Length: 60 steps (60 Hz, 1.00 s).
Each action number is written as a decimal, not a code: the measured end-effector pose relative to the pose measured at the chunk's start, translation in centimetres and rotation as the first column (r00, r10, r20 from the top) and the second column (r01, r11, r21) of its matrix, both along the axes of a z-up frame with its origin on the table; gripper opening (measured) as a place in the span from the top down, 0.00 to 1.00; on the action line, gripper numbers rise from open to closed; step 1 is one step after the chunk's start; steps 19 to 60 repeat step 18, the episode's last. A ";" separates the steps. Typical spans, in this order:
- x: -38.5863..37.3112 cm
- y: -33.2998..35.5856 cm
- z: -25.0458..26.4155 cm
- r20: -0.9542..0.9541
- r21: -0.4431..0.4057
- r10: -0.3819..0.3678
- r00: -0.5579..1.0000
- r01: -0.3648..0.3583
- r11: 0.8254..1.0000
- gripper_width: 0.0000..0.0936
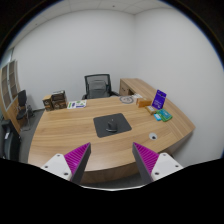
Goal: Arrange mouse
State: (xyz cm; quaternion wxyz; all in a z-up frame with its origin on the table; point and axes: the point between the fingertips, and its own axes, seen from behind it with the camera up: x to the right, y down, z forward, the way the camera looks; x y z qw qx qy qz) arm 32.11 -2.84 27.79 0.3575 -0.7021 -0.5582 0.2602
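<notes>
White walls enclose an office, with a curved wooden desk point(70, 135) filling the middle of my view. At the desk's centre lies a dark mouse pad point(111, 125), and the mouse point(111, 126) rests on top of it, a small dark shape that I can only just make out. Both sit well beyond my fingertips.

My gripper point(111, 160) hangs above the near edge of the desk, released and holding nothing. Its two fingers stand wide apart, and each magenta pad point(77, 157) faces inward across open space.

Behind the desk stands a black office chair point(96, 86). To the right, on the desk's side wing, a purple upright card point(160, 98) stands just beside a teal item point(164, 116) lying flat. A small white object point(155, 136) sits on the desk nearer my right finger. To the left, a low shelf point(55, 100) stands against the wall.
</notes>
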 end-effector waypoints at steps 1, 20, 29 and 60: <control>0.0 0.0 -0.1 -0.004 0.004 -0.001 1.000 0.001 1.000 0.08; 0.2 -0.2 0.9 -0.023 0.028 0.035 0.999 -0.034 0.999 0.08; 0.2 -0.2 0.9 -0.023 0.028 0.035 0.999 -0.034 0.999 0.08; 0.2 -0.2 0.9 -0.023 0.028 0.035 0.999 -0.034 0.999 0.08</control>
